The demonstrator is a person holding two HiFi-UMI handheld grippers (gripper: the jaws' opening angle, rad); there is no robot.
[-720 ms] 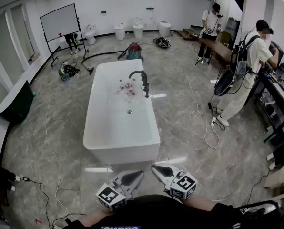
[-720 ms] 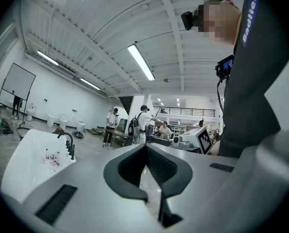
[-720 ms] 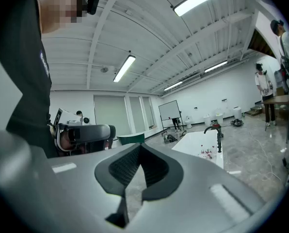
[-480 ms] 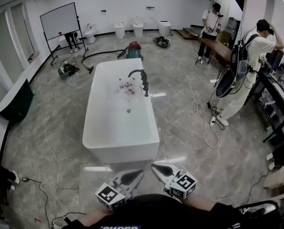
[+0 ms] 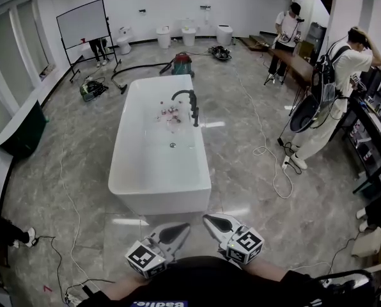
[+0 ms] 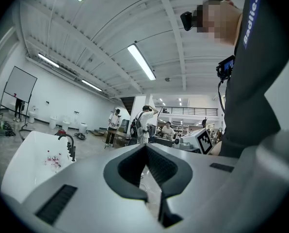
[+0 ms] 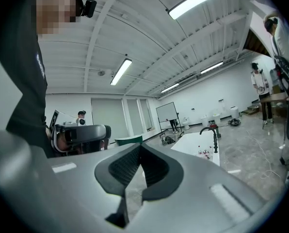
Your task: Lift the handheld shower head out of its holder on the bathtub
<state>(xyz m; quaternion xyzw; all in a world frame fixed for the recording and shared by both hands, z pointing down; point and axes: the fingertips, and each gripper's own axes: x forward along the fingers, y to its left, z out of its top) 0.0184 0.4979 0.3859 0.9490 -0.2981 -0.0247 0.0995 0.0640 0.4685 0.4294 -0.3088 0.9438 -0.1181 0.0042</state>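
Observation:
The white bathtub [image 5: 133, 171] stands in the middle of the floor, well ahead of me. On its right rim is a black faucet with the handheld shower head [image 5: 195, 115] in its holder; it also shows small in the left gripper view [image 6: 72, 148] and the right gripper view [image 7: 213, 136]. My left gripper [image 5: 181, 228] and right gripper [image 5: 210, 220] hang side by side close to my body, short of the tub's near end. Both are shut with nothing in them, the jaws meeting in the left gripper view [image 6: 145, 146] and the right gripper view [image 7: 140, 147].
Small bottles [image 5: 167, 112] lie inside the tub. Cables [image 5: 267, 152] trail across the grey floor to the right, where a person with a backpack [image 5: 328, 101] stands by a bench. A red vacuum [image 5: 181, 62], a whiteboard [image 5: 82, 23] and toilets [image 5: 163, 37] are beyond the tub.
The head view has shifted slightly, so the tub sits a little differently in frame. The person at the right has raised a hand to the head. Both grippers stay shut in place.

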